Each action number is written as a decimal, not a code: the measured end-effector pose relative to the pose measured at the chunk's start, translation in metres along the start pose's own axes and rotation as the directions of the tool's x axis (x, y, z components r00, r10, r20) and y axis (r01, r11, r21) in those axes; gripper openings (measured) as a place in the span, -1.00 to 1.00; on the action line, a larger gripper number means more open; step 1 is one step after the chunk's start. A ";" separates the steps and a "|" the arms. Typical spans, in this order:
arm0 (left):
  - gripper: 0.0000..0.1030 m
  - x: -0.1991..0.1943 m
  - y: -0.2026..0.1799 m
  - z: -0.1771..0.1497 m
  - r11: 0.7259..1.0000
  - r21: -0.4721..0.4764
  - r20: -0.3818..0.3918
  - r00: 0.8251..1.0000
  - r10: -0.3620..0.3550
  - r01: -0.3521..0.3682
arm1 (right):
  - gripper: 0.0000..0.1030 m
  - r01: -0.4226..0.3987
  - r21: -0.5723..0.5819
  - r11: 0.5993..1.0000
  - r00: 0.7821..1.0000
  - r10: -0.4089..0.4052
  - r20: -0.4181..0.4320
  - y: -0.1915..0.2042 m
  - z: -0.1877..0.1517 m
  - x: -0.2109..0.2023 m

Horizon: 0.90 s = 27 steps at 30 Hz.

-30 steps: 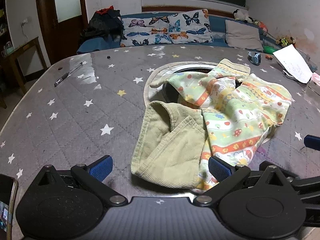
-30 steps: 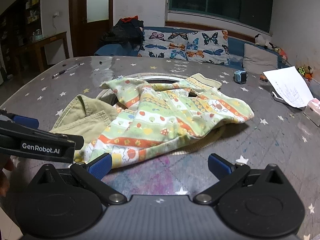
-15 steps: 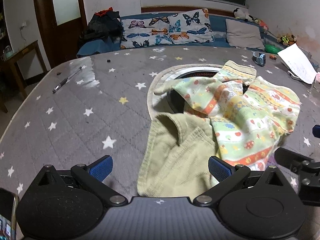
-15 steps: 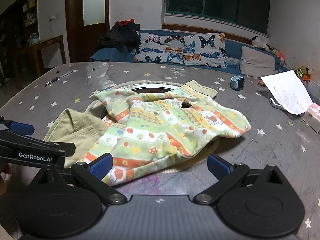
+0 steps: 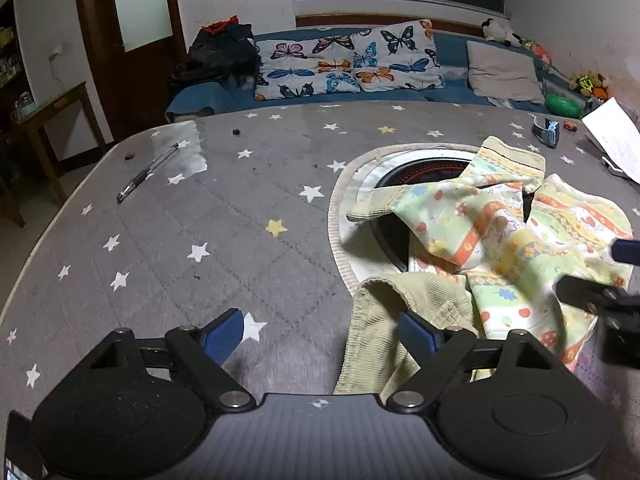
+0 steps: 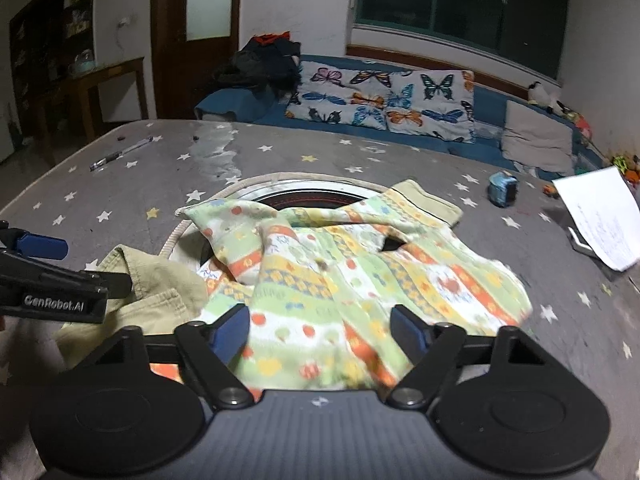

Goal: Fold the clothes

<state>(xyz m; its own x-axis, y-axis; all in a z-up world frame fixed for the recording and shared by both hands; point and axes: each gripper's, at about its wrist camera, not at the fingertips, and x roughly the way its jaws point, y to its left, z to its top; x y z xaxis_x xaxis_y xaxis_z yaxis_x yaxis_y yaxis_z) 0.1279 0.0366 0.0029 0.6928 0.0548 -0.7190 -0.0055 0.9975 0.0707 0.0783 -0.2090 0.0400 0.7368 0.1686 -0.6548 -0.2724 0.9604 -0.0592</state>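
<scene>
Corduroy and printed cotton lie heaped together at centre right of the left view: olive trousers [image 5: 404, 320] bunched low, a fruit-print top [image 5: 516, 240] draped over them and across a round opening [image 5: 424, 168] in the star-patterned desk [image 5: 200, 240]. Neither garment lies flat or squared, so folding appears to remain. Left claw [image 5: 320, 334] hangs spread over bare cloth at lower centre, pinching nothing, its right finger over the trousers' edge. Right claw [image 6: 320, 332], likewise spread and holding nothing, sits low over the top's hem, seemingly placed to take an edge. A pen [image 5: 148, 174] lies upper left; paper [image 6: 600, 216] rests at far right.
</scene>
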 end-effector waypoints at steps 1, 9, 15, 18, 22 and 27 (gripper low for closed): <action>0.65 0.001 0.001 0.001 1.000 0.004 0.001 1.000 0.001 -0.001 | 0.36 -0.006 -0.006 1.000 1.000 0.006 -0.002 0.002 0.003 0.004; 0.64 0.003 0.013 -0.001 1.000 -0.014 -0.011 1.000 0.008 -0.008 | 0.14 -0.032 -0.046 0.998 0.999 0.032 -0.013 0.017 0.021 0.030; 0.65 0.001 0.017 -0.002 1.000 -0.015 -0.004 1.000 0.010 -0.010 | 0.02 -0.036 -0.062 0.997 0.999 0.035 -0.023 0.024 0.028 0.045; 0.66 0.000 0.017 0.000 1.000 -0.015 0.000 1.000 0.007 -0.007 | -0.14 -0.025 -0.068 0.997 0.999 0.022 -0.041 0.025 0.029 0.057; 0.67 -0.002 0.019 0.002 1.000 -0.013 0.005 1.000 0.010 -0.010 | -0.74 -0.013 -0.069 0.998 0.998 0.009 -0.056 0.023 0.029 0.068; 0.67 -0.002 0.024 0.009 1.000 -0.016 0.018 1.000 0.020 -0.020 | -0.93 -0.017 -0.021 1.000 0.999 0.018 0.029 0.000 0.019 0.027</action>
<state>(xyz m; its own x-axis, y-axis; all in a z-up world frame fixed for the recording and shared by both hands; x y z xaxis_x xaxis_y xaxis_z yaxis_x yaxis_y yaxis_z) 0.1329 0.0596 0.0129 0.7057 0.0742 -0.7046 -0.0312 0.9968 0.0737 0.1096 -0.2003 0.0369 0.7492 0.1921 -0.6339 -0.2983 0.9523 -0.0640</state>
